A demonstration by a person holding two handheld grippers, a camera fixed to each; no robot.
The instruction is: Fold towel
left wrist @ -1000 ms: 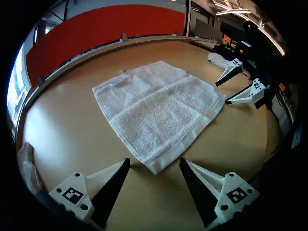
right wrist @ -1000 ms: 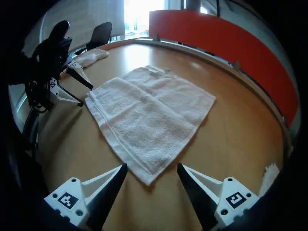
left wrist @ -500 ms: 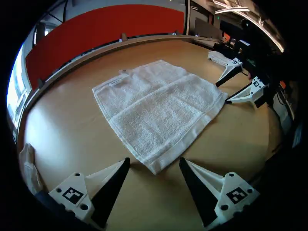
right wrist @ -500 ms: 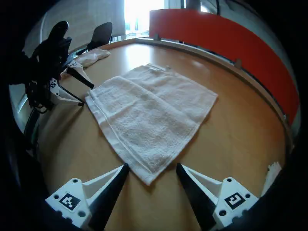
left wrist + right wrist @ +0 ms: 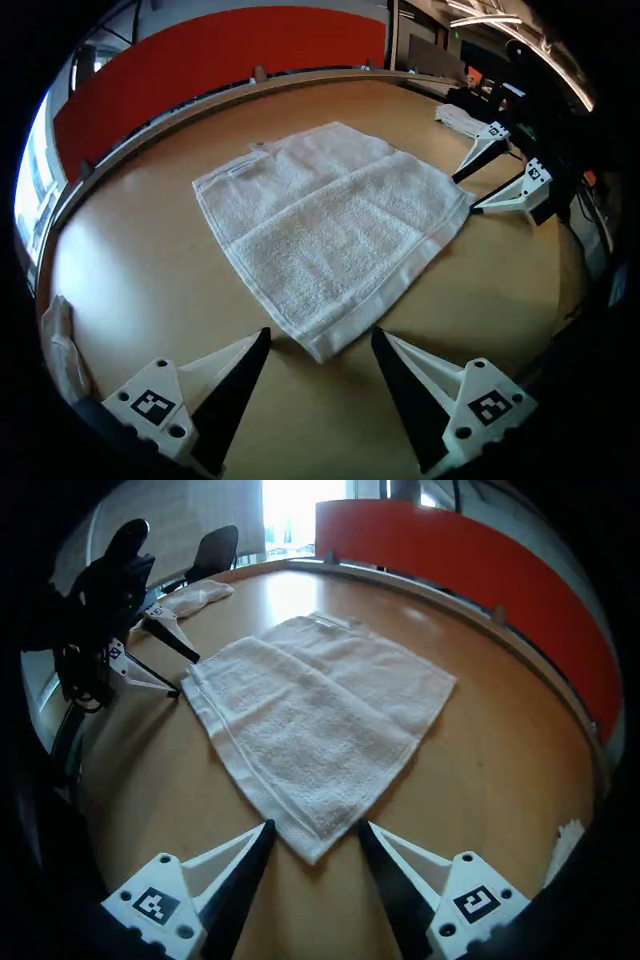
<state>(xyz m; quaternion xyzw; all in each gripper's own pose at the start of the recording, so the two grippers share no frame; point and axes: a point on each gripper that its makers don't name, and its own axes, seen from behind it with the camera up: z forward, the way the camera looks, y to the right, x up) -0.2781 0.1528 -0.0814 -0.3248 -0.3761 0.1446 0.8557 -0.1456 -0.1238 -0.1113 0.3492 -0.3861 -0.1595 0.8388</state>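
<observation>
Surface: pale round wooden table (image 5: pixel 136 256), with a long red partition panel (image 5: pixel 216 64) behind its far rim. In the left gripper view a crumpled white cloth (image 5: pixel 60 352) lies at the table's left edge, well apart from the work.
Towel: the white terry towel (image 5: pixel 336 232) lies flat in the middle of the table. It is already doubled: an upper layer covers the nearer part, and a single layer with a sewn tag shows beyond it.
Left gripper: the left gripper (image 5: pixel 319 332) hovers low at one corner of the towel's hemmed edge. Its fingers are spread wide and the corner points into the gap. Neither finger presses on the cloth, so it holds nothing.
Right gripper: the right gripper (image 5: pixel 315 824) waits at the other end of the same hemmed edge. Its fingers are parted, a little narrower, and flank the corner closely. Whether they brush the cloth cannot be told, and nothing is pinched.
Step in hand: by my judgement, taking both corners for the next fold; neither is gripped yet.
Doing it well: slide one finger under each corner and catch both layers, not the top one alone. Close both grippers together, lift evenly, and carry the edge over to the far side, keeping it taut so the hems line up.
Risk: a grip on one layer alone would probably peel the fold open.
</observation>
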